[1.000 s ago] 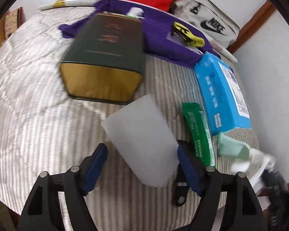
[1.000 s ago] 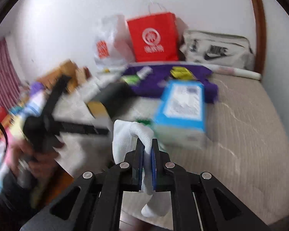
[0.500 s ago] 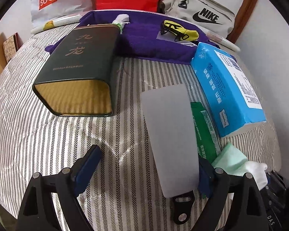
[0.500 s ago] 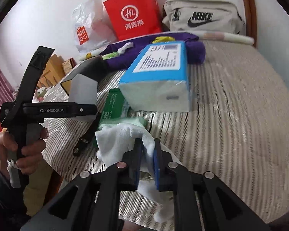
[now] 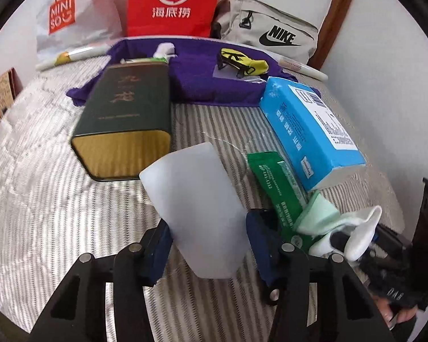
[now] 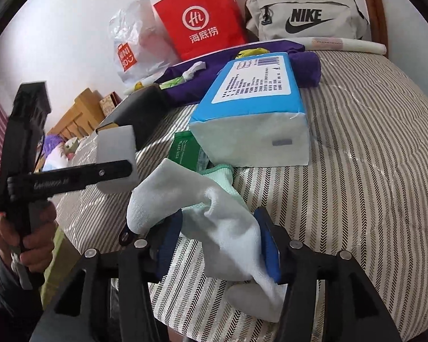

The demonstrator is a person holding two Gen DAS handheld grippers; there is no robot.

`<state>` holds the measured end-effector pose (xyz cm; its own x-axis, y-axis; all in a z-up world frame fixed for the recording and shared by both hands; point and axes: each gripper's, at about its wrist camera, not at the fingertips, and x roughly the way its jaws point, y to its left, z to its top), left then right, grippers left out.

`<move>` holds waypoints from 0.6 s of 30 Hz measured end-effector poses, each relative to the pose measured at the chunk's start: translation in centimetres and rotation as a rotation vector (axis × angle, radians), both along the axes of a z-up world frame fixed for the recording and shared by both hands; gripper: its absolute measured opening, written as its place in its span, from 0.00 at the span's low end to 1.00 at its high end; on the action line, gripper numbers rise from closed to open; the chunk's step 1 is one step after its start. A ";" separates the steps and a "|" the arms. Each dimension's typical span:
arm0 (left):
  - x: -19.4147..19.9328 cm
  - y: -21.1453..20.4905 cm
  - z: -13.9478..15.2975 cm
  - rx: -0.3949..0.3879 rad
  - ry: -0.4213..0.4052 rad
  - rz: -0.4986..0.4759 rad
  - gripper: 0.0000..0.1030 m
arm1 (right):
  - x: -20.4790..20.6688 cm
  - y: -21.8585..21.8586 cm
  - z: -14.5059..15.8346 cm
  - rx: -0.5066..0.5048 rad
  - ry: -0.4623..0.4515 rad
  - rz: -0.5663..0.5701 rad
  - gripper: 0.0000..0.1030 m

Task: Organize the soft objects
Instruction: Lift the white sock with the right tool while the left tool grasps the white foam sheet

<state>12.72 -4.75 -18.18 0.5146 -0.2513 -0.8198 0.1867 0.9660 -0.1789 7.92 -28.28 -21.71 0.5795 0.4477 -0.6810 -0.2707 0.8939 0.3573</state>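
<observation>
- Left wrist view: my left gripper is closing on the pale soft sheet. A second ago the jaws stood wide on either side of it as it lay flat on the bed. Now the sheet bows up between the blue pads, so I judge the pinch has taken hold and it is ready to lift.
- At the right edge I see the sock lying by the green packet and the blue tissue pack.
- Right wrist view: my right gripper, pressed tight on the sock a moment back, is now spreading its jaws. The sock slumps loose between them on the bed, just in front of the tissue pack.
- I take the sock as placed; the sheet goes next.
</observation>
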 end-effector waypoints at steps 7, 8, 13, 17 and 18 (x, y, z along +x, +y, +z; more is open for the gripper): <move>-0.9 2.1 1.1 0.009 -0.022 0.033 0.47 | -0.1 -0.7 0.1 0.020 0.028 -0.032 0.25; -1.0 2.3 1.3 0.014 -0.027 0.036 0.47 | -0.1 -0.8 0.1 0.037 0.039 -0.030 0.20; -1.4 3.8 1.6 -0.003 -0.014 0.054 0.47 | -0.6 -0.8 1.1 0.048 0.031 -0.029 0.16; -1.7 4.5 1.7 -0.014 -0.007 0.065 0.47 | -1.5 -0.4 2.5 0.026 -0.011 -0.023 0.14; -1.8 4.7 1.8 -0.020 -0.007 0.067 0.47 | -1.6 -0.5 2.7 0.024 -0.017 -0.024 0.14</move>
